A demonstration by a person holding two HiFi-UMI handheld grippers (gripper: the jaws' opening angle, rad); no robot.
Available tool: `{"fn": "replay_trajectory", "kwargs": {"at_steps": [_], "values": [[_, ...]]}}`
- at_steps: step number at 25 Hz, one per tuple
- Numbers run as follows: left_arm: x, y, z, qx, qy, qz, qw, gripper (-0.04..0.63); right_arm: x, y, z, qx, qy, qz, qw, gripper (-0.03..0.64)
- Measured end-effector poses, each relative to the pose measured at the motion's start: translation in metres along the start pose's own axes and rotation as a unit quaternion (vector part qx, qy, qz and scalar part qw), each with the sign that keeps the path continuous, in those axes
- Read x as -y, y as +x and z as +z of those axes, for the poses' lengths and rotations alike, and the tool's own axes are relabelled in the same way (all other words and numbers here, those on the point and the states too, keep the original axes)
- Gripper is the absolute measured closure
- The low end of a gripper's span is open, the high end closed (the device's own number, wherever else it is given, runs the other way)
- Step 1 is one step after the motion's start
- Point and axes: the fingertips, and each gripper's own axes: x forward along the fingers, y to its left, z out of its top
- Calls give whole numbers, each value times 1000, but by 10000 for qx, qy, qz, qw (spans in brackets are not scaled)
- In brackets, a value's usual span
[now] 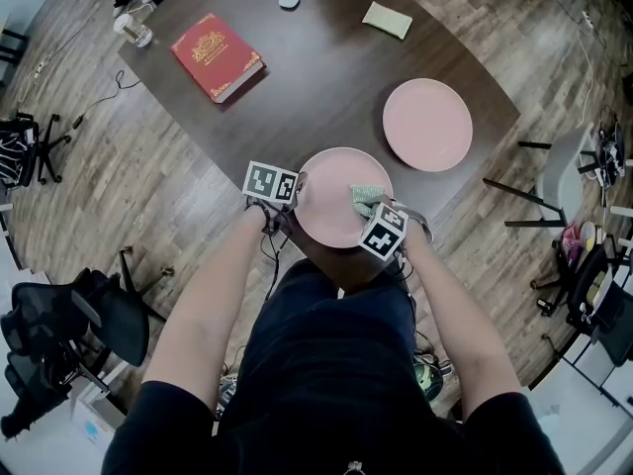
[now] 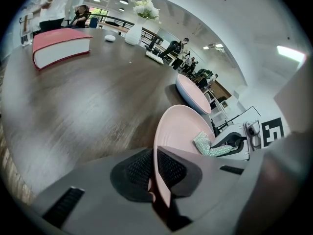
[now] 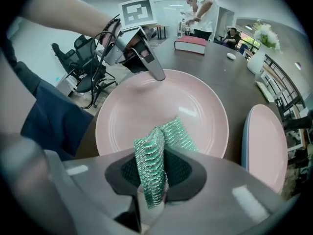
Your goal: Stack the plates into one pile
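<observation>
A pink plate (image 1: 331,201) is at the near edge of the dark wooden table (image 1: 297,77), right in front of the person. My left gripper (image 1: 297,194) is shut on its left rim; in the left gripper view the rim (image 2: 159,180) runs edge-on between the pads of that gripper (image 2: 155,173). My right gripper (image 3: 154,173) is shut on a folded green scrubbing cloth (image 3: 156,158) that rests on the plate's face (image 3: 146,111). A second pink plate (image 1: 427,124) lies flat farther right on the table, apart from the first.
A red book (image 1: 216,55) lies at the far left of the table, a pale yellow-green cloth (image 1: 387,19) and a small white object (image 1: 289,0) at the back. A black office chair (image 1: 59,334) stands on the floor at the left; more chairs are at the right.
</observation>
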Motion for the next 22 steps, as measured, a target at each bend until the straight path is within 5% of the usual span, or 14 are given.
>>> {"fn": "replay_trajectory", "kwargs": {"at_steps": [9, 22], "values": [[-1, 0, -1, -12, -75, -61, 10000, 586, 14, 2, 1, 20, -516, -186, 9985, 529], [-1, 0, 2, 87, -252, -17, 9996, 586, 11, 0, 0, -1, -212, -27, 9998, 528]]}}
